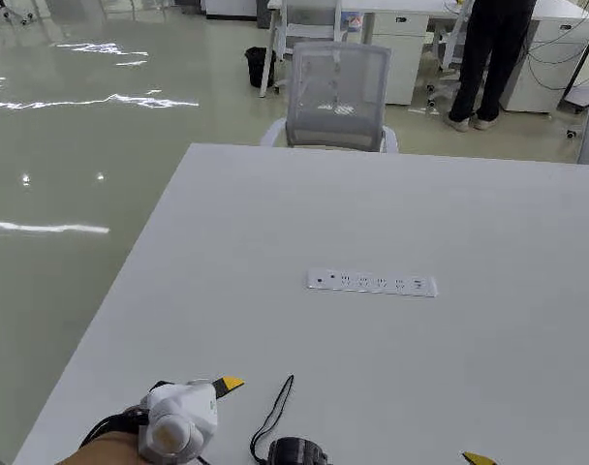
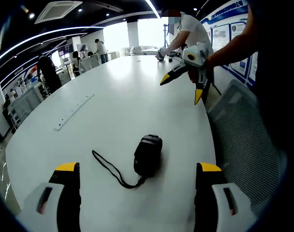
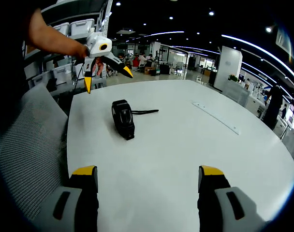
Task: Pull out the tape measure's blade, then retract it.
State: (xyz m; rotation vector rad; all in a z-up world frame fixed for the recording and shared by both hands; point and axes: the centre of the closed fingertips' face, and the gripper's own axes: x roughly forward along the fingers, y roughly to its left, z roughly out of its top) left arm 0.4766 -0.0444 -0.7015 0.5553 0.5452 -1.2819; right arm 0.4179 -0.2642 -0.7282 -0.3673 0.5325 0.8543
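While left gripper (image 2: 138,167) and right gripper (image 3: 148,170) are held open, tape measure (image 2: 148,154) is ungripped; pull-out and retract pending.

place: an open-plan office is indicated | landmark: long white table (image 1: 391,213), a power strip (image 1: 372,283) on its top | past the table's far edge: grey mesh chair (image 1: 336,97), white desks (image 1: 403,48), black bin (image 1: 260,66), a standing person (image 1: 488,58) are seen | beside the table: glossy floor (image 1: 72,174) | above the table: strip lights (image 2: 50,33), ceiling vent (image 2: 57,9)
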